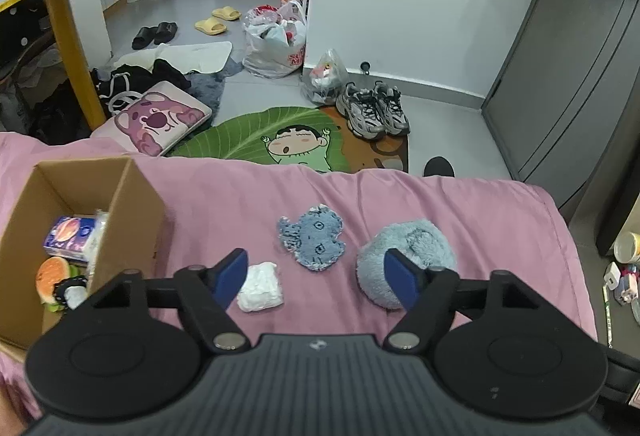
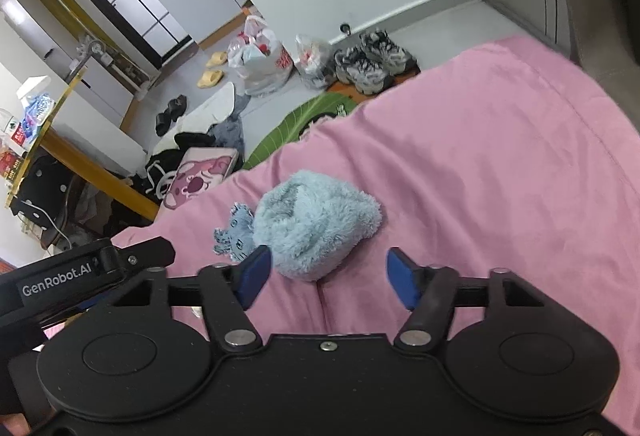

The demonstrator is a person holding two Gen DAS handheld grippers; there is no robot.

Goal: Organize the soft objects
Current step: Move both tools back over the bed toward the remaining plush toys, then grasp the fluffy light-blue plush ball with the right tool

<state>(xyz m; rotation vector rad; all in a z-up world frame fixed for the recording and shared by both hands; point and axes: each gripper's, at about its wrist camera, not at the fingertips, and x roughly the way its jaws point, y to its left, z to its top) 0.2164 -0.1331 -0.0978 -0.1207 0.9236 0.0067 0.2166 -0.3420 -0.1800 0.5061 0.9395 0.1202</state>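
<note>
Pink bedspread [image 1: 460,212] covers the whole working surface, and its far edge drops off to a grey floor [image 1: 436,124] crowded with a green leaf-shaped cartoon rug [image 1: 256,134], grey sneakers [image 1: 374,110] and a pink bear cushion [image 1: 158,120]. Bare pink fabric lies open to the right of the soft things and between them and the far edge.

At the left of the bed stands an open cardboard box [image 1: 132,232]. Inside it lie a purple tissue pack [image 1: 68,236], an orange-and-green plush piece [image 1: 50,278] and something black and white I cannot name.

Three soft things lie out on the spread: a white folded cloth [image 1: 260,286], a flat blue denim-look patch toy [image 1: 314,242] just beyond it, and a fluffy light-blue plush [image 1: 408,256] to the right, near the patch in the left view.

The left gripper [image 1: 318,278] stands partly open and holds nothing; its left pad is just beside the white cloth and its right pad overlaps the plush's edge in view. The right gripper [image 2: 328,276] is likewise partly open and empty, hovering with the fluffy plush just ahead between its blue fingertips [image 2: 254,276].
</note>
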